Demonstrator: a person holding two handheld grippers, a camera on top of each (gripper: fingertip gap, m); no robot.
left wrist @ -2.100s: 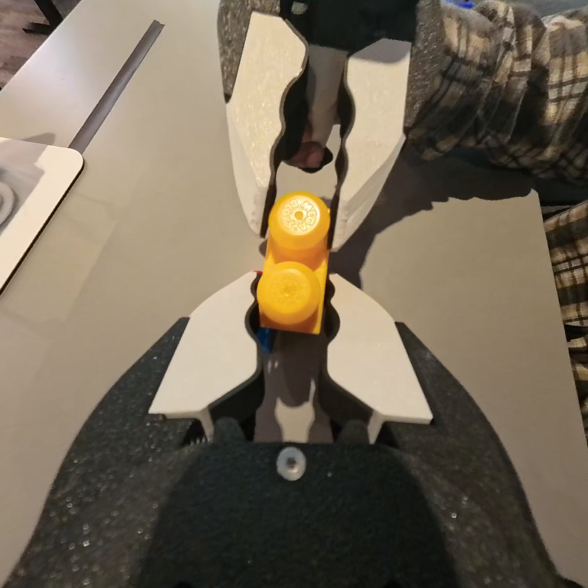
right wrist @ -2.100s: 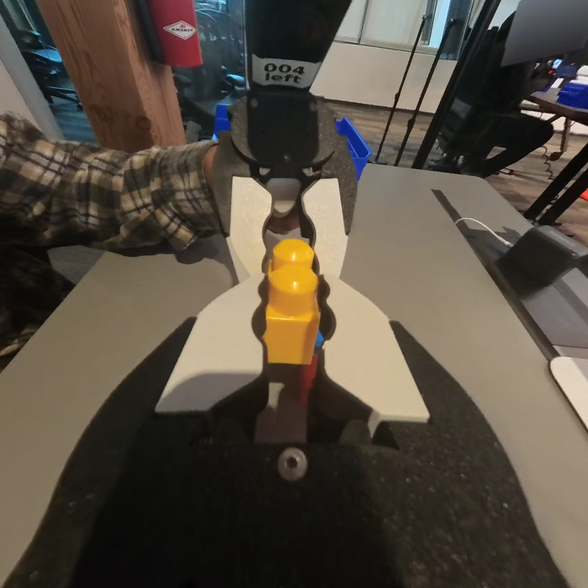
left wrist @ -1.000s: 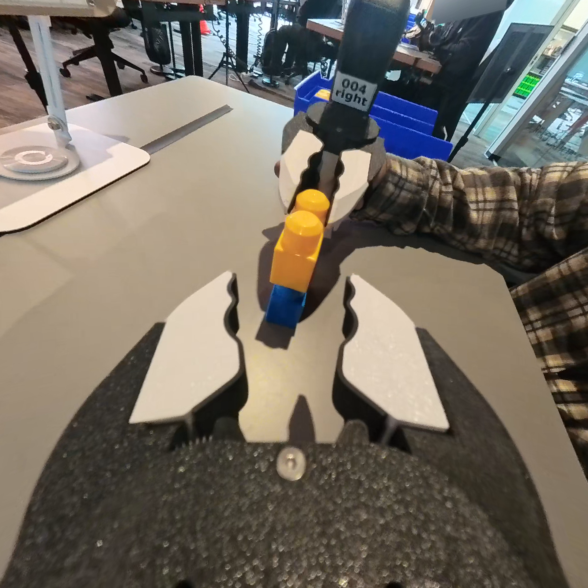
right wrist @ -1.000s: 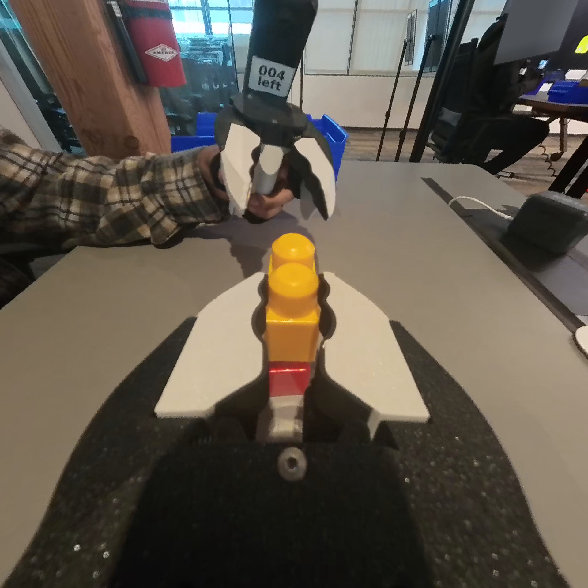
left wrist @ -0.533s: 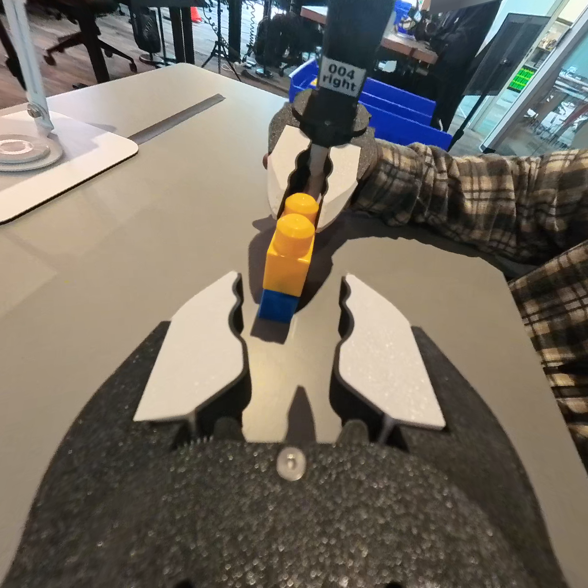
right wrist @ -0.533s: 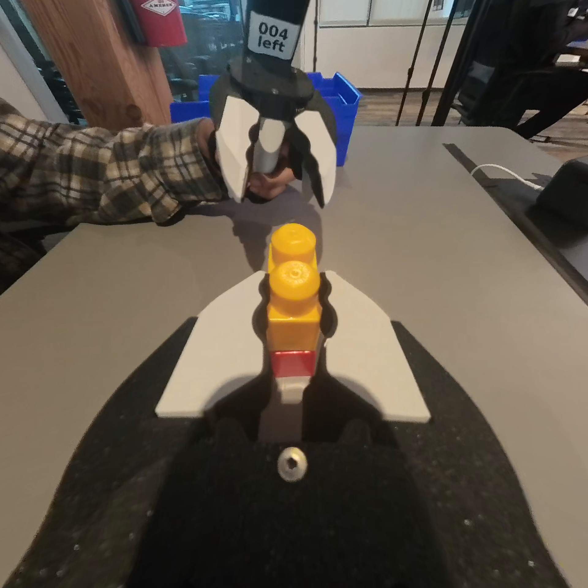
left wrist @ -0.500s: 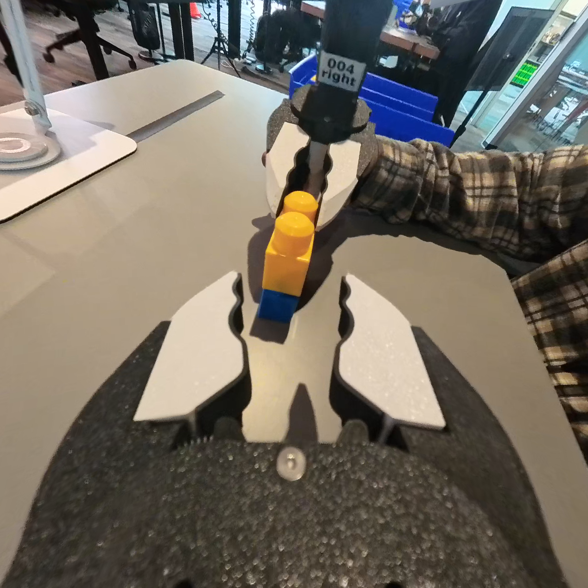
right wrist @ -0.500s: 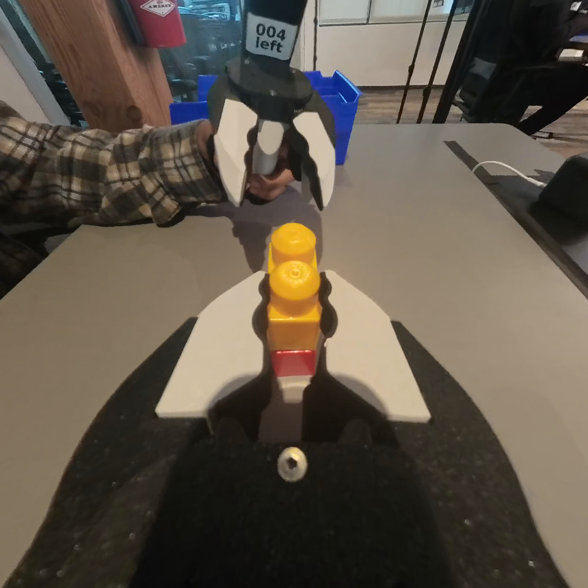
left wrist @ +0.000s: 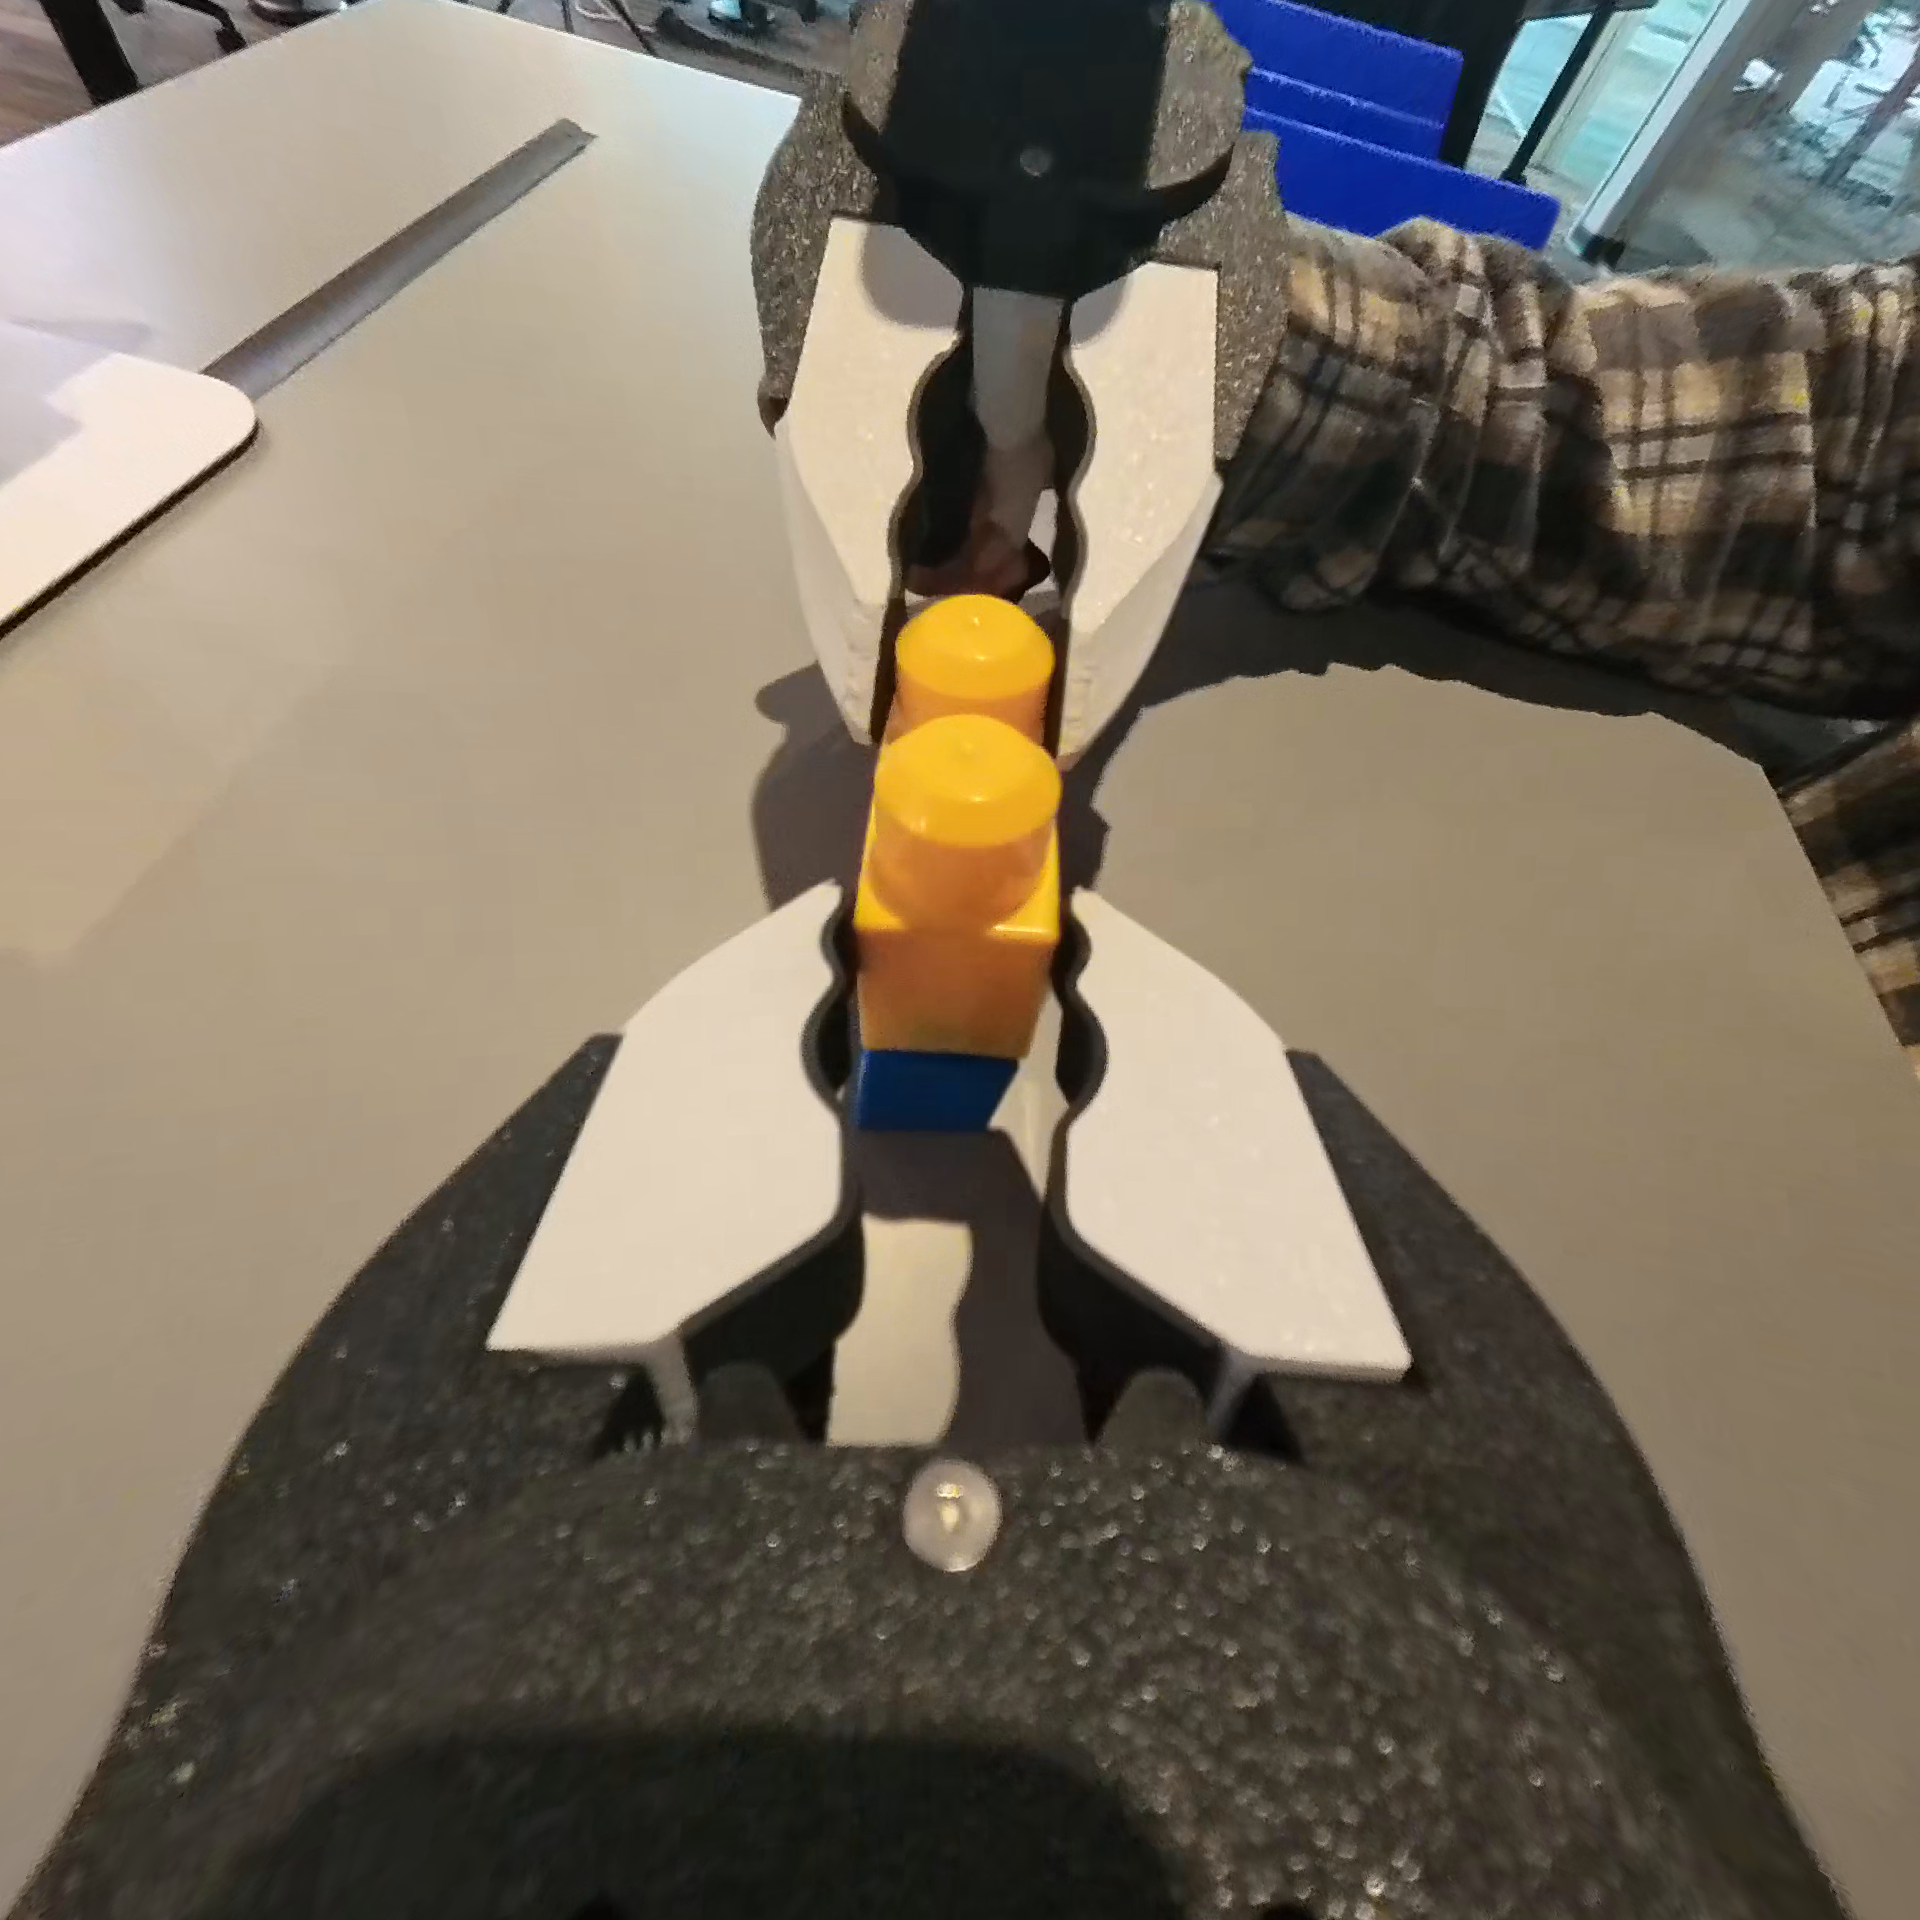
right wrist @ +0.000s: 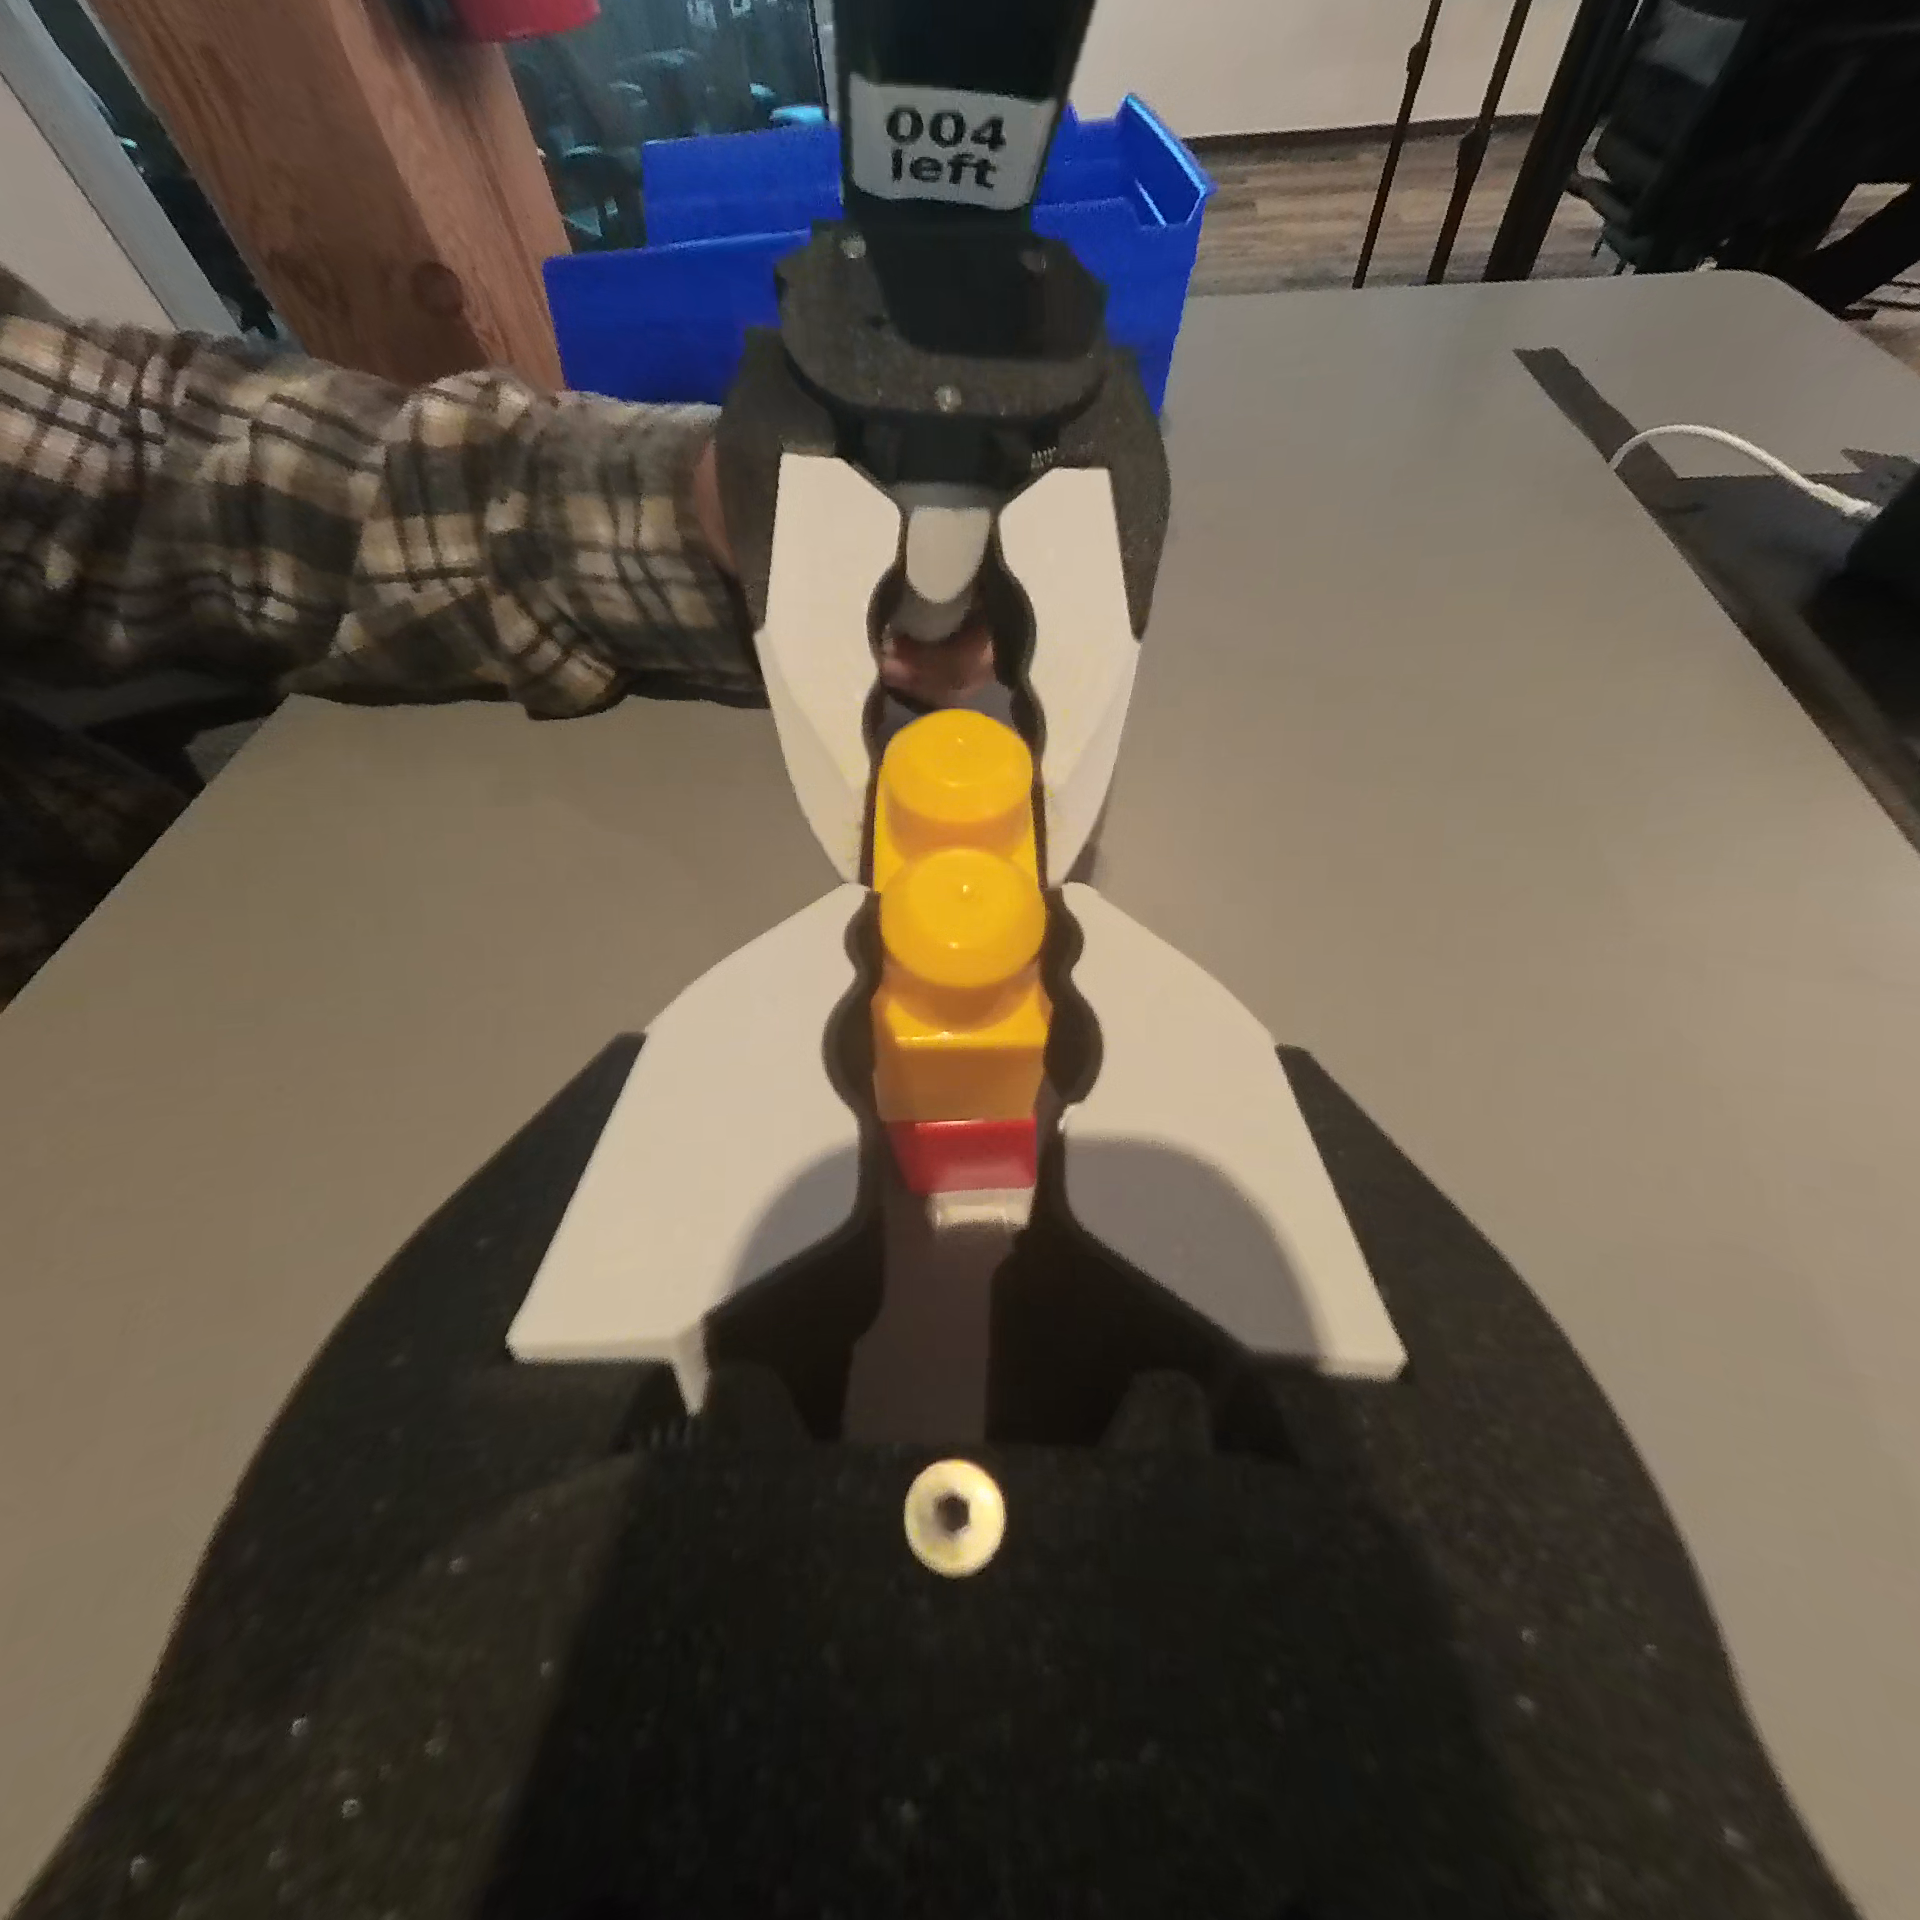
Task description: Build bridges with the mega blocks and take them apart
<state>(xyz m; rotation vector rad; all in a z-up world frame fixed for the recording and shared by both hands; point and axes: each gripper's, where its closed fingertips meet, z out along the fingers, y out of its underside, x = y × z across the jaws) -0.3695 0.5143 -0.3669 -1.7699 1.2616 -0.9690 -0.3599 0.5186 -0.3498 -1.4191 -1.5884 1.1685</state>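
Grey and matte, the table (left wrist: 416,727) lay almost bare around a small bridge of mega blocks standing at its middle. An orange block (left wrist: 956,935) with two studs spanned a blue block (left wrist: 928,1088) at the end nearer the left wrist camera and a red block (right wrist: 968,1151) at the end nearer the right one.

The left gripper (left wrist: 954,971) had its two white fingers drawn together against the sides of the orange block at the blue end. The right gripper (right wrist: 961,997) was likewise clamped on the same block at the red end, so the two tools met nose to nose over the span. Holding both ends at once probably served either to press the span down evenly on its supports or to lift it off without tipping; the pictures could not settle which. Whether the fingers also touched the lower blocks was hard to tell.

Plaid sleeves (left wrist: 1558,447) reached in behind each tool. Beyond the table stood blue bins (right wrist: 727,270), a wooden post (right wrist: 343,187) and glass walls, while a white pad (left wrist: 94,457) and a dark strip (left wrist: 395,249) lay off to one side.
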